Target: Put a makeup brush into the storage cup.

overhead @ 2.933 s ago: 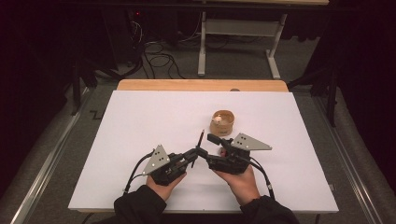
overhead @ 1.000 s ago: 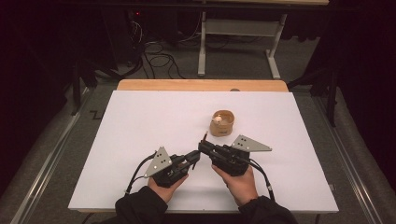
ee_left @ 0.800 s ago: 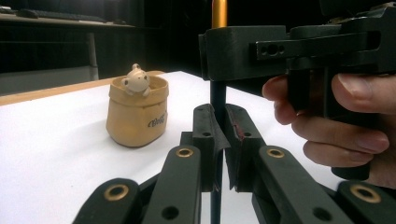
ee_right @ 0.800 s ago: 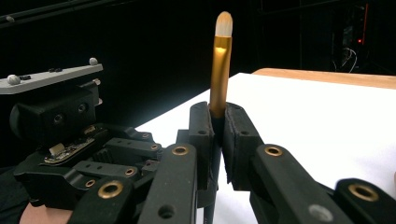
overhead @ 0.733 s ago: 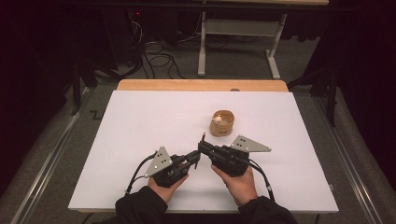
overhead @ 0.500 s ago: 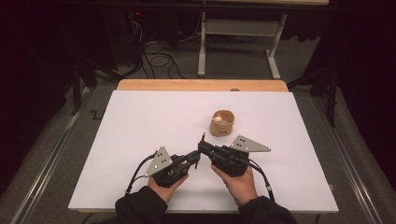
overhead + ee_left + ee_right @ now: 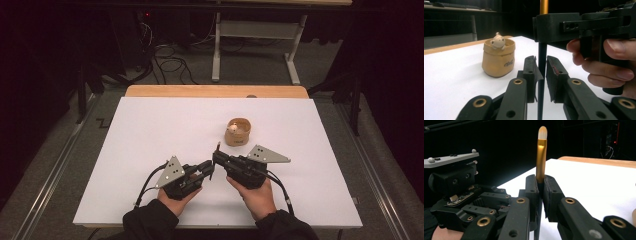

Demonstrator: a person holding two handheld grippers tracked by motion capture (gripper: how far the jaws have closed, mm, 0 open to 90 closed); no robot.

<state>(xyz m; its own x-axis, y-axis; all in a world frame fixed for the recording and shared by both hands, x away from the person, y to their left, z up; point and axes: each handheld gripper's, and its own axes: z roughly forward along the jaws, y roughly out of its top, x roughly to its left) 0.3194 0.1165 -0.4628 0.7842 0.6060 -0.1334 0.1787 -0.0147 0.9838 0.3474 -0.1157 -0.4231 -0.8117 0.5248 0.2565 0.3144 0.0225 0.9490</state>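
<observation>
A slim brush with a black handle and gold ferrule (image 7: pixel 541 152) stands upright, and my right gripper (image 7: pixel 541 182) is shut on its handle. In the high view the brush (image 7: pixel 218 148) rises at the right gripper (image 7: pixel 218 157) near the table's front middle. My left gripper (image 7: pixel 209 167) faces it from the left. Its jaws have just been opening, and the black handle (image 7: pixel 542 57) runs between the left gripper's (image 7: pixel 540 65) pads with a small gap on one side. A tan pot (image 7: pixel 238 132) with a small bear figure (image 7: pixel 498 42) stands just behind.
The white tabletop (image 7: pixel 150 130) has a wooden strip (image 7: pixel 215 91) along its far edge. Behind it, cables (image 7: pixel 170 60) and a metal stand (image 7: pixel 255 45) are on the dark floor. Metal rails run down both sides of the table.
Since the oldest frame the two grippers have drawn closer together and the brush stands more upright. Over the last second the hands have kept still.
</observation>
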